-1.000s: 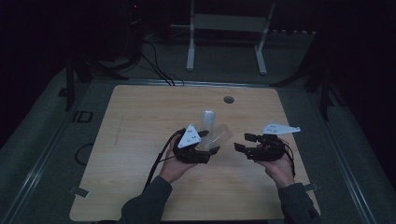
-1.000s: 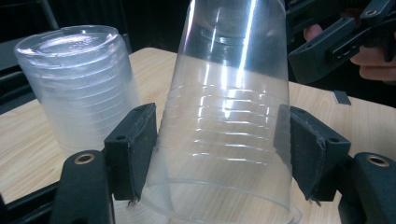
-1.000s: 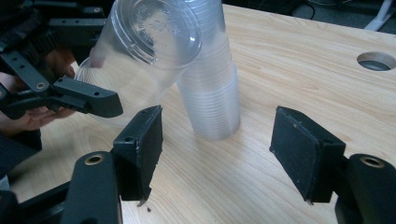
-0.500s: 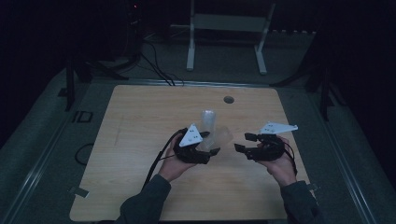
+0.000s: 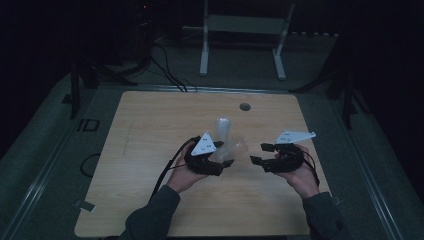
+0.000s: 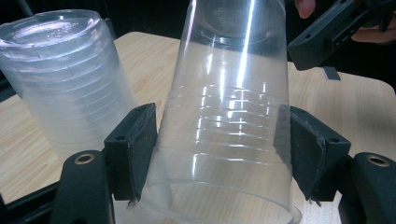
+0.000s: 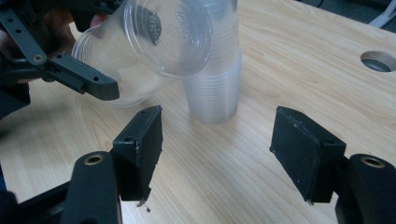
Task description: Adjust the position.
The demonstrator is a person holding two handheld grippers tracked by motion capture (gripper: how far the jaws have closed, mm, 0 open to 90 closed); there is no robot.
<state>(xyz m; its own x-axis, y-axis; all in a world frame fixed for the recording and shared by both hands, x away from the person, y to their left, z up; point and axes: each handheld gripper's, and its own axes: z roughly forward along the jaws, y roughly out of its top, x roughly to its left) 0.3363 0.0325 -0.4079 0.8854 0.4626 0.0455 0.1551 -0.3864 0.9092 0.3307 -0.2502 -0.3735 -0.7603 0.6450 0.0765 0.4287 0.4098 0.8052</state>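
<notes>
No change noted: single cup (image 6: 231, 121) clamped in left gripper (image 5: 220, 162) as before; right gripper (image 5: 260, 153) position unaltered.

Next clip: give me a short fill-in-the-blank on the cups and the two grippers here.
1. The left gripper is shut on a single clear ____.
2. The stack of cups stands upside down on the wooden ____.
3. The right gripper has its jaws ____, with nothing between them.
4. The held cup is ____ rather than upright.

Missing words: cup; table; open; tilted
</notes>
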